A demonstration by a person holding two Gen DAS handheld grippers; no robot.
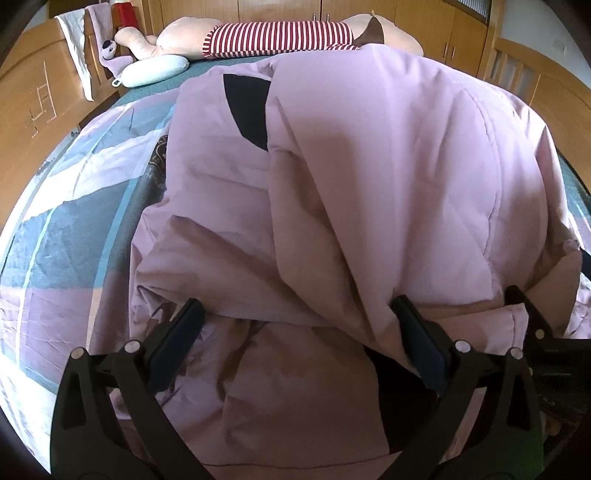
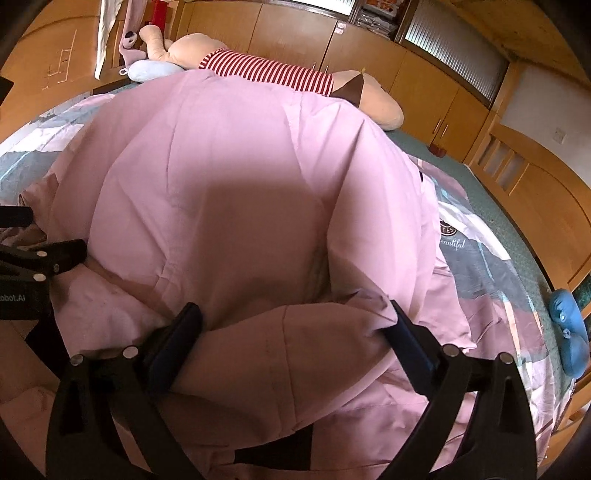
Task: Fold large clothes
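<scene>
the pink jacket (image 1: 369, 166) lay bunched on the bed (image 1: 55, 229), folds sitting between both grippers' wide-open jaws, ungripped.

The room is a bedroom lined with honey-coloured wood. A bed (image 1: 74, 206) fills the middle, spread with a patchwork-print cover in lilac, grey, white and pale blue over a teal sheet. Along its far side lies a large plush toy (image 1: 280, 37) in a red-and-white striped top, with a pale blue pillow (image 1: 155, 70) and a smaller purple plush (image 1: 107, 48) near it. Behind stands a row of wooden wardrobe doors (image 2: 288, 33) with small metal handles. A slatted wooden bed frame end (image 2: 517, 162) rises at the right. A window with ribbed glass (image 2: 454, 59) sits high up, and daylight falls across the cover. A white wall with a socket (image 2: 561, 136) shows beside it.
</scene>
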